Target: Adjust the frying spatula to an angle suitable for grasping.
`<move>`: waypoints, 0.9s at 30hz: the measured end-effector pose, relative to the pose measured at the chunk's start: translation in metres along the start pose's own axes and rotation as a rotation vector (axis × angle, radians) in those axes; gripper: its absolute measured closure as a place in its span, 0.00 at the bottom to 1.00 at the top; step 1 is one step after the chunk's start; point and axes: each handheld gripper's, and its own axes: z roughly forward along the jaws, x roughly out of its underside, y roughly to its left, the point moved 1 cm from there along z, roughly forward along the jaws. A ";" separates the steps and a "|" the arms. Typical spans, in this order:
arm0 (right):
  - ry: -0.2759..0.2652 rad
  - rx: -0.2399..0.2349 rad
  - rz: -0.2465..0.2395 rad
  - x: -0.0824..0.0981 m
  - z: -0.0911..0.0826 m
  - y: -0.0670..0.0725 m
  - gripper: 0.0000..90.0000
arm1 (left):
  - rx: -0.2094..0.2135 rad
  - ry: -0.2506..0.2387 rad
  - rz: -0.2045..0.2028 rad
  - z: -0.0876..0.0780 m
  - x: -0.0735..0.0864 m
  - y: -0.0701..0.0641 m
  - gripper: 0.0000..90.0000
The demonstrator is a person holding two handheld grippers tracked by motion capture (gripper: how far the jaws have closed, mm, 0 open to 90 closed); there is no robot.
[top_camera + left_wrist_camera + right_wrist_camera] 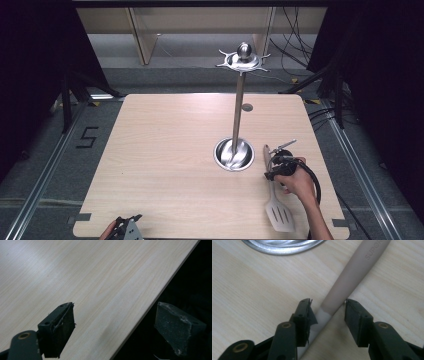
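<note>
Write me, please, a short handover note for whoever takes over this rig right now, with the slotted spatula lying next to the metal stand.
Right tongs: astride the spatula where beige handle meets white shaft; the pads look just short of touching it, so no firm grip yet.
Left tongs: open, holding nothing, at the table's near left edge.
Spatula: flat on the table, handle end beside the stand's round base, slotted blade toward the person.
Stand: upright mid-table, hook ring at its top bare.
Done: right tongs lined up on the handle.
Left: close, lift, then probably hang it on a hook.
</note>
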 end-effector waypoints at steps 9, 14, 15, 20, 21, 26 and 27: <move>0.064 -0.002 -0.021 0.003 -0.007 -0.006 0.75 | -0.008 0.003 0.000 0.000 0.000 0.000 0.17; 0.083 0.020 -0.068 0.003 -0.008 -0.005 0.76 | 0.005 0.011 0.011 0.001 0.000 -0.001 0.17; 0.093 0.020 -0.070 0.002 -0.008 -0.005 0.76 | 0.003 0.007 0.007 0.000 0.000 -0.001 0.17; 0.127 0.013 -0.059 0.005 -0.011 -0.005 0.78 | 0.007 0.012 0.009 0.001 0.000 0.000 0.17; 0.122 0.011 -0.060 0.005 -0.010 -0.005 0.78 | -0.011 0.014 0.007 0.001 0.001 0.000 0.17; 0.158 0.040 -0.079 0.001 -0.009 -0.003 0.78 | -0.005 0.012 0.004 0.001 0.001 -0.002 0.17; 0.166 0.044 -0.076 0.000 -0.007 -0.003 0.78 | 0.000 0.015 0.008 0.001 0.000 -0.001 0.17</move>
